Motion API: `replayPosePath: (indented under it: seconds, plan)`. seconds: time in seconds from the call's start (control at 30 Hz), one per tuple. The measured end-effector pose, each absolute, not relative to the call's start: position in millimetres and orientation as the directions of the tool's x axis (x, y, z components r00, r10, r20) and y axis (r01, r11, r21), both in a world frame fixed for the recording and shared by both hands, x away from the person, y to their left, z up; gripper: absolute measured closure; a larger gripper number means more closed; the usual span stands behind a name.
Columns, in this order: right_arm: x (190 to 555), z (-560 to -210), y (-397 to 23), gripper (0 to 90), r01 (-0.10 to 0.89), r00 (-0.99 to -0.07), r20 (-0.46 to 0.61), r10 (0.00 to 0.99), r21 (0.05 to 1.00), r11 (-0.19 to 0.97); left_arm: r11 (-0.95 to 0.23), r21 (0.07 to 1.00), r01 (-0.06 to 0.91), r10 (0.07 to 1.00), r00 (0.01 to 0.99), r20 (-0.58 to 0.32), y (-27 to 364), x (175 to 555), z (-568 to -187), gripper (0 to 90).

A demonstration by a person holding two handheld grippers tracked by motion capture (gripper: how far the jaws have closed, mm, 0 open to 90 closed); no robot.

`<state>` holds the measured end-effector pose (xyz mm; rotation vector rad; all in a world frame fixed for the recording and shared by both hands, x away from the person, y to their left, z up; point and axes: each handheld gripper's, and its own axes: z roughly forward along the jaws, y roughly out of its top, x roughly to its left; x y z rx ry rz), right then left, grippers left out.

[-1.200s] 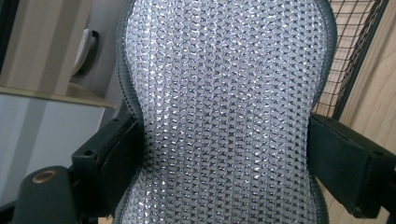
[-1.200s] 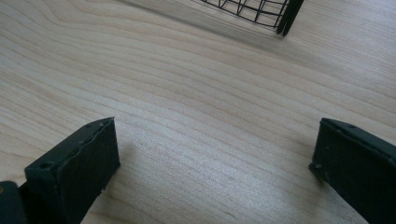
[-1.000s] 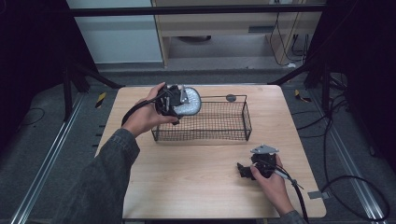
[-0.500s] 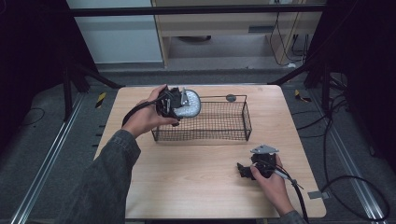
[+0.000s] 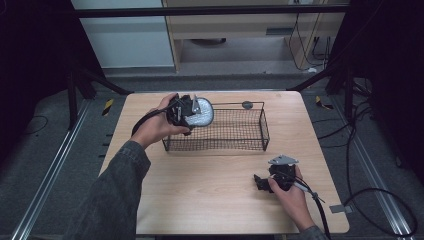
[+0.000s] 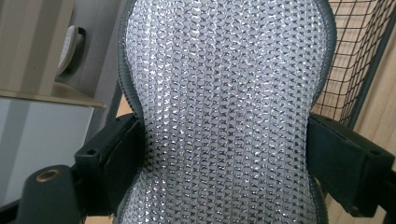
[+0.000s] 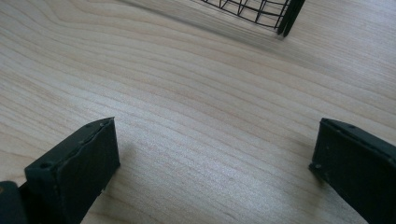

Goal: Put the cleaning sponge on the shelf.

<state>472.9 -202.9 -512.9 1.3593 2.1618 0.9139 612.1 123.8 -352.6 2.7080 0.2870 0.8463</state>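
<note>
A silver sequined pad with a grey rim (image 5: 202,113) hangs over the left end of the black wire basket (image 5: 235,145). My left gripper (image 5: 186,114) is shut on it, held above the basket's left rim. In the left gripper view the glittery pad (image 6: 224,112) is squeezed at its narrow waist between both jaws, with basket wire (image 6: 359,70) behind it at right. My right gripper (image 5: 261,183) rests low over the table near the front right, open, with bare wood between its jaws (image 7: 215,172).
The wooden table (image 5: 200,195) has free room in front of the basket. A small dark round object (image 5: 247,104) sits by the basket's far rim. The basket's corner (image 7: 285,18) lies ahead of my right gripper. Cables trail off the table's right edge.
</note>
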Motion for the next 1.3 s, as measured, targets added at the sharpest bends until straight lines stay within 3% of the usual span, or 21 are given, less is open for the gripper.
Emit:
replayPosePath:
  seconds: [1.3]
  plan:
    - [473, -513, -203, 0.8, 0.621, -0.431, -0.009, 0.902, 0.722, 0.305, -0.942, 0.310, 0.130, 0.272, 0.837, 0.476, 128, 631, -381, 13.5]
